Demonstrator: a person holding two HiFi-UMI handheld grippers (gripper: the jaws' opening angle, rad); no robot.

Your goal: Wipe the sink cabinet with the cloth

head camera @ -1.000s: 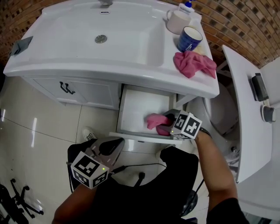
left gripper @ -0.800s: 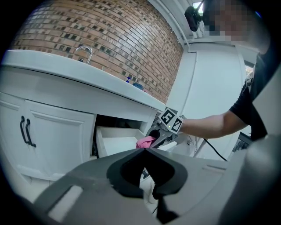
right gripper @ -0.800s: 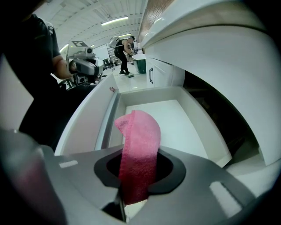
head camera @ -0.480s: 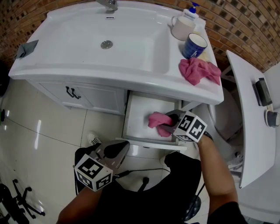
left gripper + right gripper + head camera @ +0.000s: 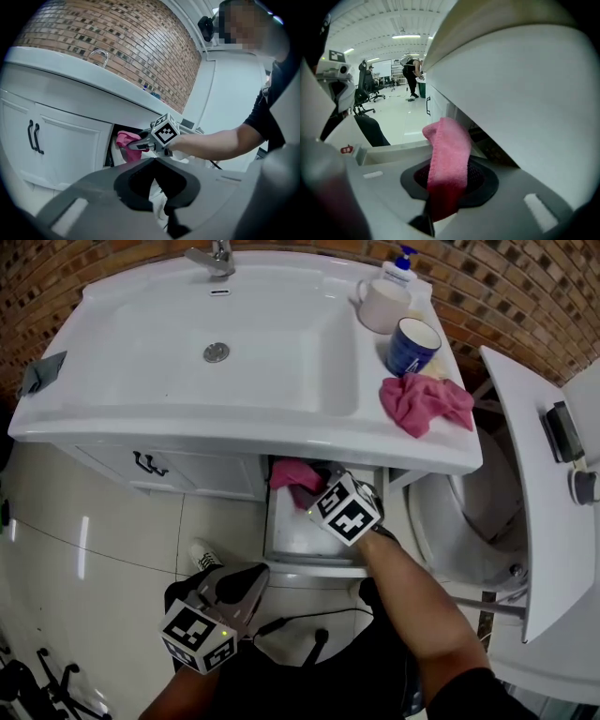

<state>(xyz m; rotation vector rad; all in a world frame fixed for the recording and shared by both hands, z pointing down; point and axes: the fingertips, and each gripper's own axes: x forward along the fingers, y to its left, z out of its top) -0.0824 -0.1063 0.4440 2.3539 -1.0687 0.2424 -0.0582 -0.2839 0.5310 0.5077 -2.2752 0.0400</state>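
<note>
Scene: I crouch before the white sink cabinet [image 5: 187, 468], its drawer [image 5: 305, 538] pulled out beneath the tabletop [image 5: 281, 432]
Right jaws: my right gripper [image 5: 311, 489] is clamped tight on the pink cloth [image 5: 292, 473]; in the right gripper view a fold of it stands up from between the jaws
Cloth's place: at the drawer's 12 o'clock end, tucked under the tabletop's front edge at the mouth of the cabinet opening
Left jaws: my left gripper [image 5: 244, 577] hangs at 7 o'clock from the drawer, jaws pressed together on nothing, well apart from the cabinet
On the tabletop: a second pink cloth [image 5: 424, 401] lies at 3 o'clock from the sink basin [image 5: 141, 343], with a blue mug [image 5: 411, 345] just beyond it at 12 o'clock
Progress: by my reading the wipe is under way, with the drawer and its opening in hand; the door fronts with black handles [image 5: 145, 463], at 9 o'clock from the drawer, look left to do, and no view shows which surfaces are already clean
Writing: none readable; the gripper cubes carry only black-and-white square markers, and the white print on the blue mug is too small to make out
</note>
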